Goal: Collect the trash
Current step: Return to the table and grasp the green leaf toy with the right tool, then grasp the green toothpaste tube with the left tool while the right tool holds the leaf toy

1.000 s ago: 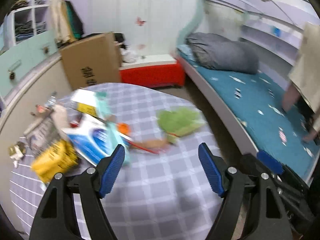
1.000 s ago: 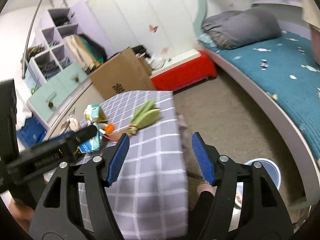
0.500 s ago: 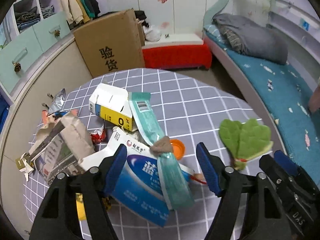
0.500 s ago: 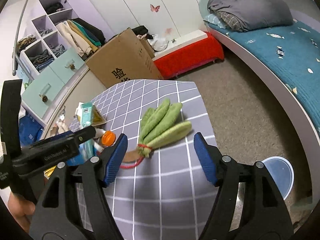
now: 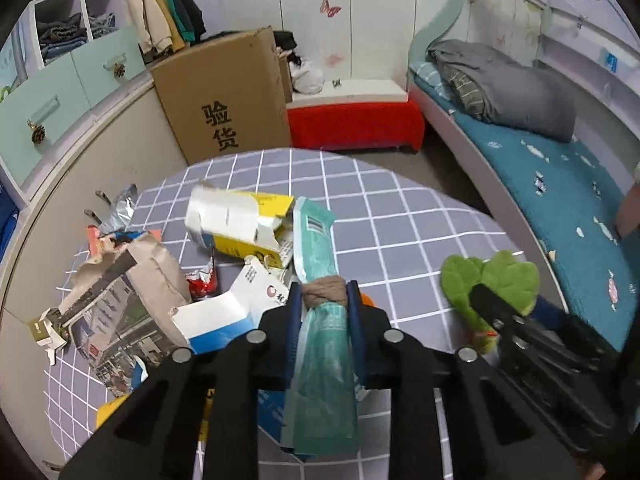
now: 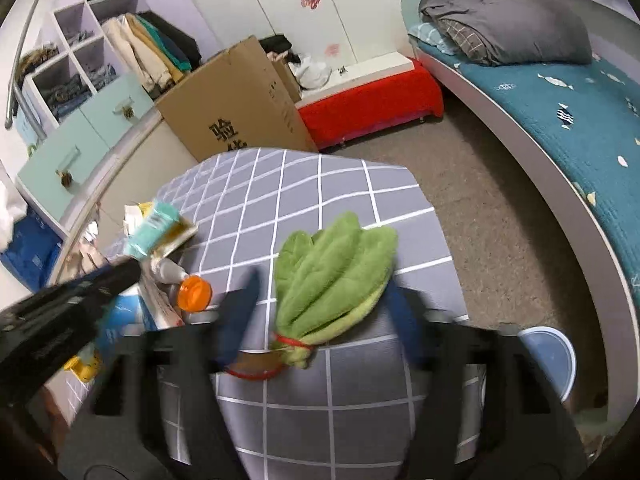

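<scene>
Left gripper (image 5: 324,300): matte black angular linkage arms with four round silver screw heads, tipped by slim dark-blue finger pads (image 5: 295,312). Right gripper (image 6: 320,312): same black frame and blue pads, motion-blurred; faint white lettering on its side, unreadable.

A home bedroom: bed (image 5: 560,168), folded duvet (image 5: 508,80), clothes shelves (image 6: 80,60).

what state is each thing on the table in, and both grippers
left gripper: shut on the teal packet
teal packet: pinched mid-length with a brown wad
right gripper: open, blurred, straddling the green plush
green plush: lying flat, red band at its stem
yellow carton: torn open, on its side
paper bag: crumpled, ripped
orange cap: loose on the cloth
</scene>
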`<state>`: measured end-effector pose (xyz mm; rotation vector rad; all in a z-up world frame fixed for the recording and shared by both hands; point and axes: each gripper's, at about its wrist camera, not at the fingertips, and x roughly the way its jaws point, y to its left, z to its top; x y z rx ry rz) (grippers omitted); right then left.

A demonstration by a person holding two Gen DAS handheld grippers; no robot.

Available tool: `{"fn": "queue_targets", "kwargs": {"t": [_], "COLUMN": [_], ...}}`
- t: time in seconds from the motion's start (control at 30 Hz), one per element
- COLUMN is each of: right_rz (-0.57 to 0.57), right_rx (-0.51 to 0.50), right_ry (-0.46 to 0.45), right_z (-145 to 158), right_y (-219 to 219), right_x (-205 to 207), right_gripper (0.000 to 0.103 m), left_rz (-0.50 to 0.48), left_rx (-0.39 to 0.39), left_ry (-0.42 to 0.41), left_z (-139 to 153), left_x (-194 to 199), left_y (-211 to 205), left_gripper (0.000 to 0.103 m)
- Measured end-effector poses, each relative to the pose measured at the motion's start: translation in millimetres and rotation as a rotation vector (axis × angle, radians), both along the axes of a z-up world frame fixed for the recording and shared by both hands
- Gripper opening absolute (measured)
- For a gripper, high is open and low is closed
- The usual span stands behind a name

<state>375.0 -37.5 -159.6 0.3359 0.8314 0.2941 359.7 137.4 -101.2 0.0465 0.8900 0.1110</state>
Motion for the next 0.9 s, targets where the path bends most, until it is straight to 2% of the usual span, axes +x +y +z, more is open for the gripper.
{"fn": "queue_targets", "kwargs": {"t": [0.1, 0.17, 0.37, 0.6, 0.77, 0.9], "right_rz": [0.023, 0.026, 0.041, 0.011, -0.065, -0.164], "right_rx": [0.025, 0.044, 0.131, 0.191, 0.195, 0.177], "right_ry": [-0.024, -0.064, -0.134, -0.208, -0.237, -0.229], "right_z": [2.9, 9.9, 36.4, 59.5, 55.1, 33.4], "right_y": [-1.7, -6.6, -30.4, -70.2, -117.9, -165.4], "right_x": [-4.7, -14.0, -40.6, -76.9, -107.9, -132.4], "right_gripper": [0.020, 0.019, 0.018, 0.018, 0.018, 0.018], "left_rz": [-0.016, -0.026, -0.054, -0.162, -0.265, -0.362], "left_rx": [-0.047, -0.081, -0.133, -0.204, -0.221, -0.249], "left_ry": [-0.038, -0.056, -0.120, -0.157, -0.149, -0.091], "left_z": [11.5, 18.5, 43.7, 65.9, 59.6, 32.2], "left_x": [-9.6, -14.9, -40.3, -75.1, -91.2, -92.3], "left_y": [-1.7, -1.8, -10.2, -48.8, -99.5, -152.3], "left_gripper": [0.022, 0.022, 0.022, 0.022, 0.022, 0.022]}}
